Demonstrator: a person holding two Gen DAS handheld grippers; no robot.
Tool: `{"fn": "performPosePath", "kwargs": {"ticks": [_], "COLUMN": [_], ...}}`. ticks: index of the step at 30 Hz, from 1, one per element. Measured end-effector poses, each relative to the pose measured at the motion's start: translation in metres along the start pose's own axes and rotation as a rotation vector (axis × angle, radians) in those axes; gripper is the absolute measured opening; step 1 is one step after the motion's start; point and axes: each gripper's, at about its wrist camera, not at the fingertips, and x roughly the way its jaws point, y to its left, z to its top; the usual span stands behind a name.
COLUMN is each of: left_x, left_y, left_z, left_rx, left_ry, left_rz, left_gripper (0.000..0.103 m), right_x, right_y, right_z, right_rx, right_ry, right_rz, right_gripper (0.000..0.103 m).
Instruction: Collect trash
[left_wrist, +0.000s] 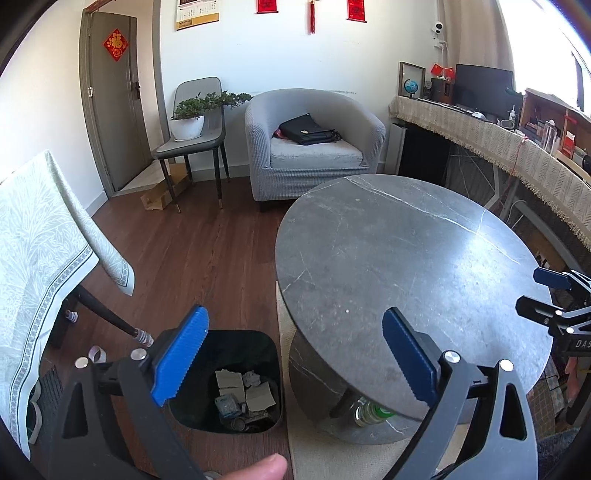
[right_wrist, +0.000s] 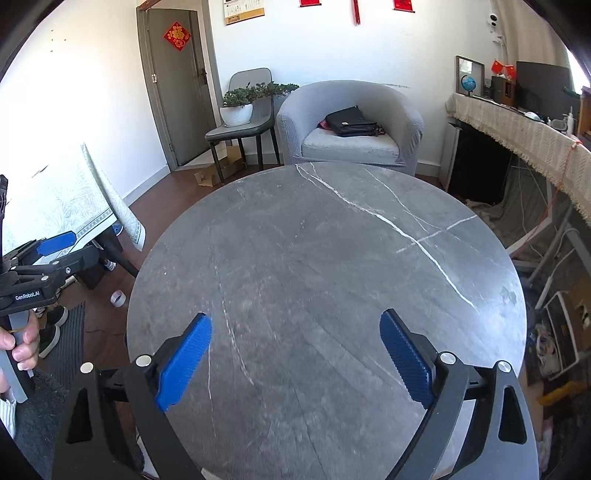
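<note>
From the left wrist, we see our left gripper (left_wrist: 295, 354) held with its ridged blue pads spread wide and nothing between them. Directly below and just ahead of its left finger (left_wrist: 181, 354) stands the black trash bin (left_wrist: 258, 343), a squarish plastic tub on the wood floor, touching or almost touching the pale rug beside the table's pedestal. Inside lies the collected trash (left_wrist: 242, 391): crumpled paper wads, torn cardboard-coloured scraps and what looks like foil, piled loosely with no clear long axis. Under the right finger the round grey marble table (left_wrist: 406, 258) runs away ahead, its matt top veined in white, with no litter that we can make out on it. Beneath its rim, below the right finger, a clear bottle with a green label (left_wrist: 367, 411) rests against the pedestal; whether it counts as trash we cannot tell. Our right gripper (left_wrist: 554, 295) enters at the far right edge, over the table's far side.

From the right wrist, our right gripper (right_wrist: 295, 354) hangs over the marble table (right_wrist: 332, 240), pads likewise parted and empty, the bare stone ahead and between them. The left gripper (right_wrist: 55, 245) shows far to the left, beyond the table edge. The bin is out of this view.

We judge the left gripper much the nearer to the bin, and the table portion of the job looks finished.
</note>
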Motion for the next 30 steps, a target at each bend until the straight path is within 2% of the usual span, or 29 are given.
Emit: {"fn": "performPosePath", "kwargs": {"ticks": [7,13,18,25,30], "left_x": [-0.033,-0.054,-0.060,-0.057,-0.054], "left_y": [0.016,0.028,0.032,0.038,0.047], "left_z": [-0.032,-0.048,-0.056,-0.067,-0.073], "left_rx": [-0.002,-0.001,-0.004,-0.023,-0.062], "left_ry": [-0.006,-0.021,-0.027,-0.013,-0.008], "left_rz": [0.048,0.046,0.051,0.041,0.031], "left_gripper": [0.099,0.099,0.099,0.099,0.100], "right_x": [-0.049,-0.076,-0.084,-0.090,-0.098], "right_y": [0.000,0.011,0.017,0.020,0.018], "right_z": [-0.032,-0.052,-0.067,-0.071,-0.074], "right_rx": [0.046,0.013,0.001,0.015,0.028], "right_ry": [-0.069,-0.069,-0.070,-0.088,-0.130], "right_rz": [-0.020,-0.009,-0.016,-0.036,-0.030], "right_gripper": [0.098,0.098,0.098,0.098,0.098]}}
